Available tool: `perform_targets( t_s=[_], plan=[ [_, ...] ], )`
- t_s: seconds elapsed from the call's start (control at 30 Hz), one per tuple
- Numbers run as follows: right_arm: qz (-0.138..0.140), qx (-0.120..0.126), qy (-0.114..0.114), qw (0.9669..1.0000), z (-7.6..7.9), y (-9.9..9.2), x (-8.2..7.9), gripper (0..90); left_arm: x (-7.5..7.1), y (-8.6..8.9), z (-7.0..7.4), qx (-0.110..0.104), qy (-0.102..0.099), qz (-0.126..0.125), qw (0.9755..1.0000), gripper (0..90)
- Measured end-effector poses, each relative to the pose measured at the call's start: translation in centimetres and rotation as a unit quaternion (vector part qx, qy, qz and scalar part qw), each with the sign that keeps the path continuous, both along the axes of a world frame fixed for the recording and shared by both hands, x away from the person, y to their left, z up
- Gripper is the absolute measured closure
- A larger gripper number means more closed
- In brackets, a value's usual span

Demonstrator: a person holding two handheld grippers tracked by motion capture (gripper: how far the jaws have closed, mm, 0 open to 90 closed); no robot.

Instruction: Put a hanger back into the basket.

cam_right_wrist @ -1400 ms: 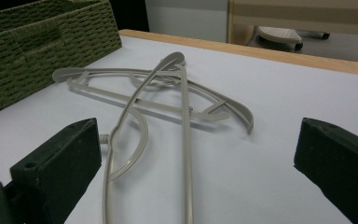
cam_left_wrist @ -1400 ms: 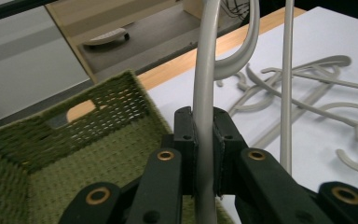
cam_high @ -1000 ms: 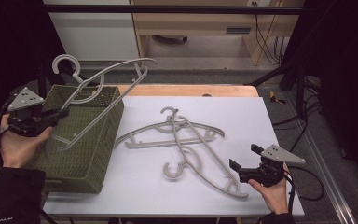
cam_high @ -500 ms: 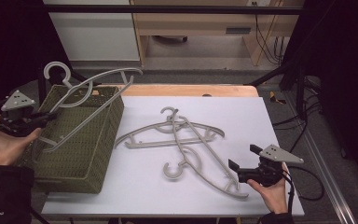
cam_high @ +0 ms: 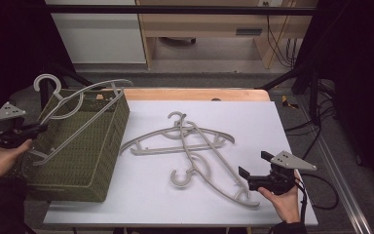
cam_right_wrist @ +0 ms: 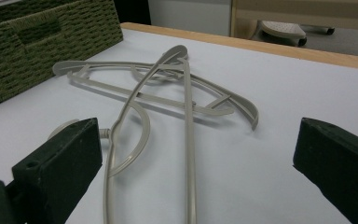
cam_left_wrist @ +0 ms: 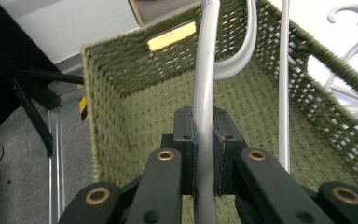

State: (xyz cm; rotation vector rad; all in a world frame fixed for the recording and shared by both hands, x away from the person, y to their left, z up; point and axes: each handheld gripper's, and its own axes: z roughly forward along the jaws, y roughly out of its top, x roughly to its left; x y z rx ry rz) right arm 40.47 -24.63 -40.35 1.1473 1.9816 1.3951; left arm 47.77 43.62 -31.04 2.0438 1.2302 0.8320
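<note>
Nearest the person, the right tool (cam_high: 251,178) rests low on the table (cam_high: 292,126) at its front right corner. Its jaws stand wide apart around nothing, just beside the end of the nearer of two hangers (cam_high: 209,163) that lie crossed in the middle of the table. It looks parked and lined up for a next pick while the other hand works.

At the left, the left tool (cam_high: 41,128) is clamped on the thin bar of a third hanger (cam_high: 80,109). In the left gripper view the pads (cam_left_wrist: 185,140) squeeze that bar (cam_left_wrist: 204,112) from both sides. The hanger is held slanted over the open green basket (cam_high: 85,161), its hook past the far left corner and one arm over the far rim. Gripping the bar near one end lets the hanger tip down lengthwise into the basket, which is likely the step in hand.
</note>
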Motion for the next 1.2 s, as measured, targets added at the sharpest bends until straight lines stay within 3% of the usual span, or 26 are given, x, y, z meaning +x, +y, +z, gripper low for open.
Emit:
perform_targets(
  t_s=[0.5, 0.83, 1.07, 1.2],
  plan=[
    [-0.001, -0.003, 0.000, 1.0000, -0.1, 0.0, 0.0, 1.5, -0.5, 2.1, -1.6, 0.011, 0.019, 0.023, 0.9995, 82.5],
    [-0.001, -0.002, 0.001, 1.0000, -0.1, 0.1, 0.0, 1.5, -0.3, 2.4, -2.4, 0.014, 0.028, 0.037, 0.9988, 82.5],
    [0.000, -0.003, 0.001, 1.0000, -0.1, 0.1, 0.1, 1.6, -0.2, 2.7, -3.6, 0.019, 0.049, 0.039, 0.9979, 82.5],
    [0.002, -0.007, 0.003, 1.0000, -0.2, 0.2, 0.1, 1.6, -0.1, 2.8, -4.2, 0.033, 0.057, 0.046, 0.9967, 82.4]
  ],
)
